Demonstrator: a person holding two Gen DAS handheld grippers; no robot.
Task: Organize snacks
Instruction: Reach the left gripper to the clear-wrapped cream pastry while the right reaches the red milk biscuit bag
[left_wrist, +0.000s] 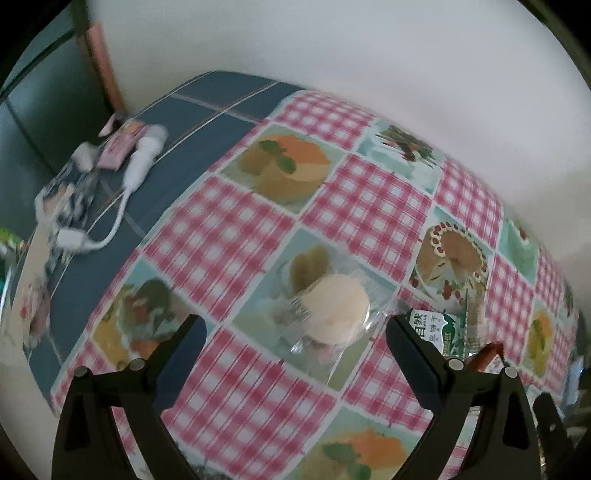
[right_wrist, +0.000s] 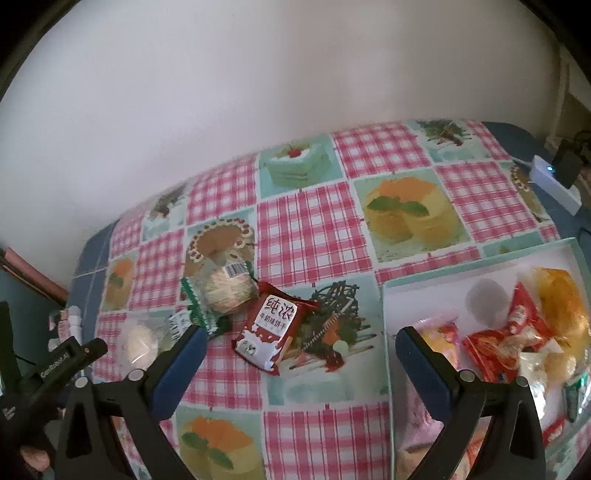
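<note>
Snacks: a clear-wrapped round cake (left_wrist: 334, 314) lies on the counter (left_wrist: 369, 206) between my left gripper (left_wrist: 295, 332) fingers, spread apart; my right gripper (right_wrist: 299, 343) is likewise spread over the red biscuit pack (right_wrist: 271, 328) beside the white tray (right_wrist: 480, 266).

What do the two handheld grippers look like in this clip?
Both the left gripper and the right gripper have black angular frames with round silver bolts and dark blue finger pads. In the right view, the left one's black body carries white lettering.
</note>
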